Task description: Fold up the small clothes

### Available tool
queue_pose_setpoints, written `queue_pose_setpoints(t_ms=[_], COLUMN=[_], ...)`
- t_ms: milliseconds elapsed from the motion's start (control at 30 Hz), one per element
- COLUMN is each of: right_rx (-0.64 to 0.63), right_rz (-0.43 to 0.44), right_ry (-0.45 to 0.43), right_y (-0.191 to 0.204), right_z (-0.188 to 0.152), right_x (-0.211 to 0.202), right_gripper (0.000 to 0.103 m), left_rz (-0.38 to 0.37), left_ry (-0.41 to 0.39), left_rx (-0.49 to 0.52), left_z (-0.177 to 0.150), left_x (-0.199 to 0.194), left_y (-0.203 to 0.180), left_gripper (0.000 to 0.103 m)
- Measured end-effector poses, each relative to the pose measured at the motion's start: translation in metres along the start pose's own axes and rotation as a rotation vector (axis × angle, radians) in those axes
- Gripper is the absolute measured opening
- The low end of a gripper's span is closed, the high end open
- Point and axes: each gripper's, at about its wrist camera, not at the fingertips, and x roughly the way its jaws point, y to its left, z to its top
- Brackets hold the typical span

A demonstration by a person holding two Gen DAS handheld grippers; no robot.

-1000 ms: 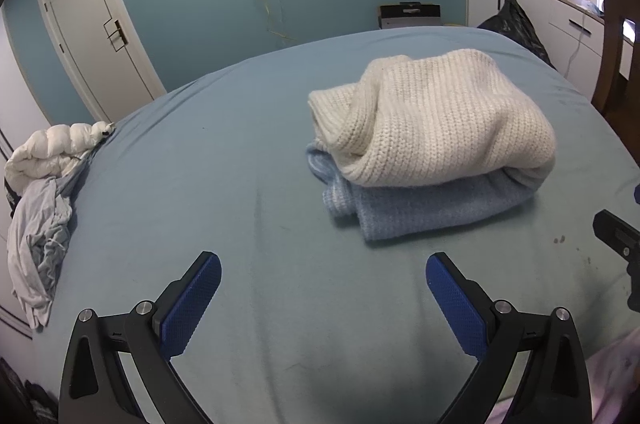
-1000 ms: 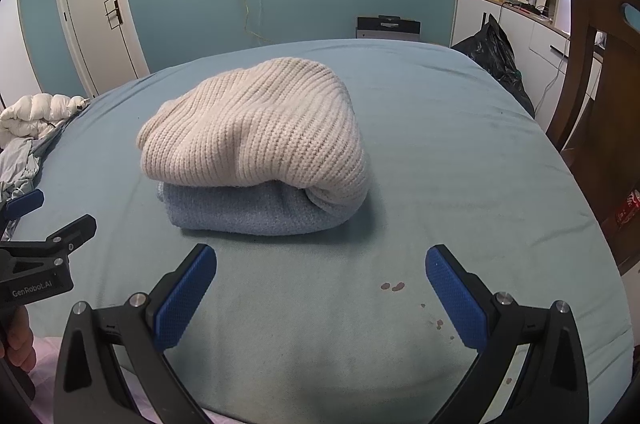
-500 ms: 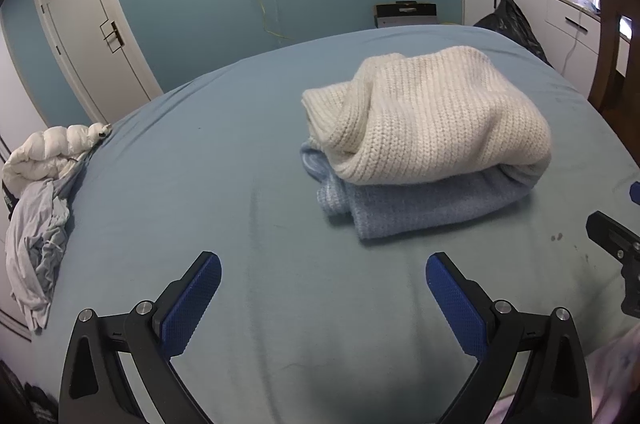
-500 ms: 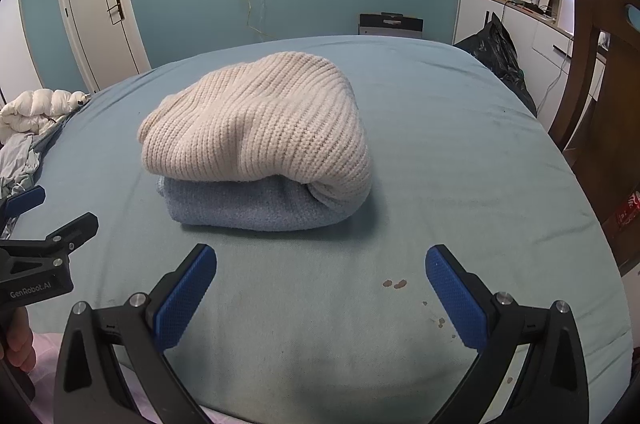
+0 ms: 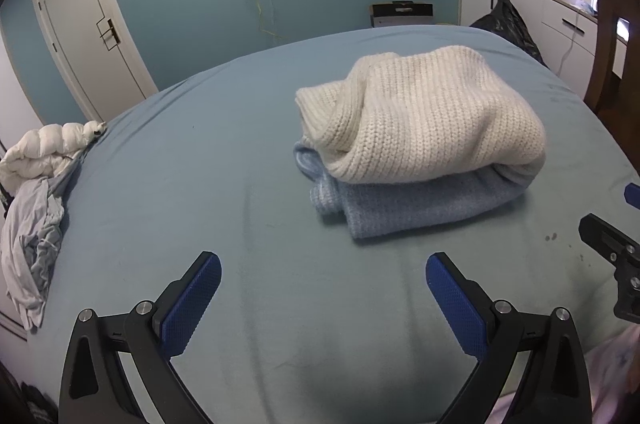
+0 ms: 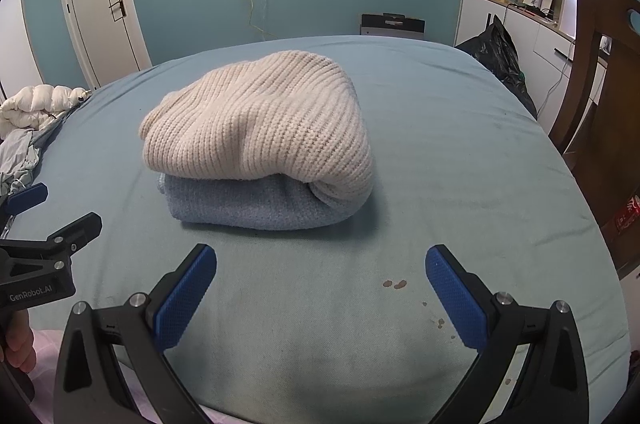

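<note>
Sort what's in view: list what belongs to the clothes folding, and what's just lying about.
Belongs to the job:
cream knit sweater, folded on top
blue knit sweater, folded beneath it
left gripper and right gripper, both open and empty

Lying about:
white puffer jacket
crumpled grey garment
black bag
wooden chair

My bed [image 6: 460, 144] has a teal sheet with a few small brown spots [image 6: 394, 284]. A folded blue knit [image 6: 248, 202] lies on it, plus crumpled clothes [image 5: 32, 224] at the left edge.
</note>
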Motion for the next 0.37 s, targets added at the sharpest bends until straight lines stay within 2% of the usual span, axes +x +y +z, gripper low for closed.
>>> queue_pose_setpoints(t_ms=[267,367], right_rx=[-0.002,-0.004], right_rz=[-0.001,-0.001], right_ry=[0.007,0.011], right_y=[0.0013,0.0015], right_z=[-0.0009,-0.0013], right_x=[0.0000,0.0005], right_gripper=[0.102,0.102], left_rz=[-0.014,0.015], left_ry=[-0.010,-0.014], left_rx=[0.003,0.031], left_z=[-0.0003,-0.0016], left_x=[-0.0008,-0.0005], left_y=[-0.0003,-0.0049], left_gripper=[0.103,0.103])
